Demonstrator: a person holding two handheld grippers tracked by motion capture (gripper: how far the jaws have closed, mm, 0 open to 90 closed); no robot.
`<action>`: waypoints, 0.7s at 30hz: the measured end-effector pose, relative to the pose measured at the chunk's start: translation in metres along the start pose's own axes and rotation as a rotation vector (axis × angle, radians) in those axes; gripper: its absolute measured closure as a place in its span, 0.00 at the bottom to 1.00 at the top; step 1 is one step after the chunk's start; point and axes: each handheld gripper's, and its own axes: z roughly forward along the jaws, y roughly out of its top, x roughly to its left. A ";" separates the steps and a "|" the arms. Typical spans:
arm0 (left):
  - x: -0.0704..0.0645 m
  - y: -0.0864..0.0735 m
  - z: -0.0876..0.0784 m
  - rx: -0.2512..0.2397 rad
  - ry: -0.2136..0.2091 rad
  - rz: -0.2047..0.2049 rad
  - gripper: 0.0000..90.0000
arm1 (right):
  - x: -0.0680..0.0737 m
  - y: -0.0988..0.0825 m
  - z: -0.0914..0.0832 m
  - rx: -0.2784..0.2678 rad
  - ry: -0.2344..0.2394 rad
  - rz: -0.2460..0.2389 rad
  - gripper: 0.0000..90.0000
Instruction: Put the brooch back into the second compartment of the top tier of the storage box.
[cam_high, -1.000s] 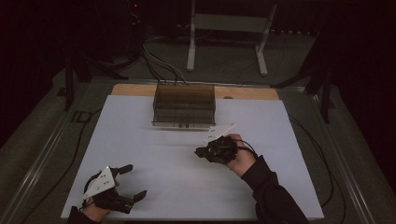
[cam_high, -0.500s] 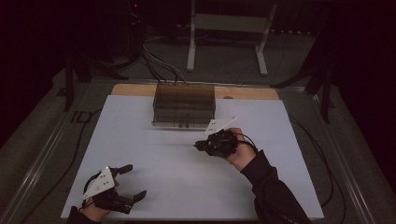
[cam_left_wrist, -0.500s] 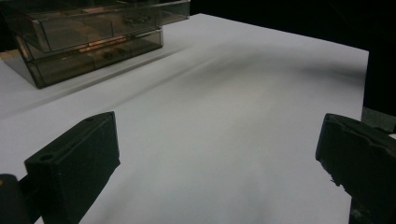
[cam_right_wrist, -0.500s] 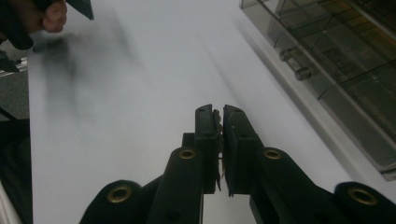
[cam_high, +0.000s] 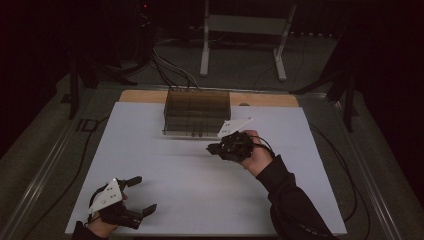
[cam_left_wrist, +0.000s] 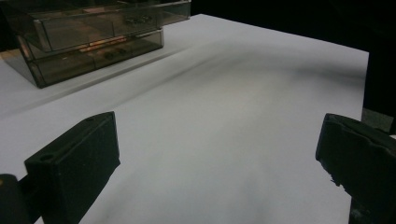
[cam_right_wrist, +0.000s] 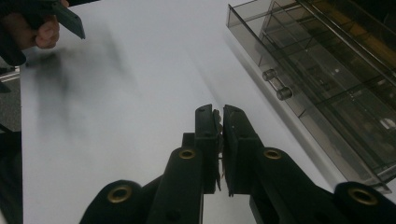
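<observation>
Right gripper, jaws shut on nothing, approached the smoked-plastic drawer organizer; grasping its knob required reopening.

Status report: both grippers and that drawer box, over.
Left gripper open, idle near the table edge. Right gripper shut, empty, beside the drawer box. Drawers closed. Path clear.
</observation>
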 end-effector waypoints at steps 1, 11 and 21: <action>0.000 0.000 0.000 0.000 0.001 0.000 0.01 | 0.000 0.001 0.000 0.001 -0.001 -0.001 0.95; 0.000 0.000 0.000 0.002 -0.002 -0.002 0.01 | -0.005 0.009 -0.001 0.004 -0.025 0.002 0.95; 0.000 0.000 0.000 0.003 -0.003 -0.004 0.01 | -0.011 0.018 0.000 -0.007 -0.058 0.033 0.95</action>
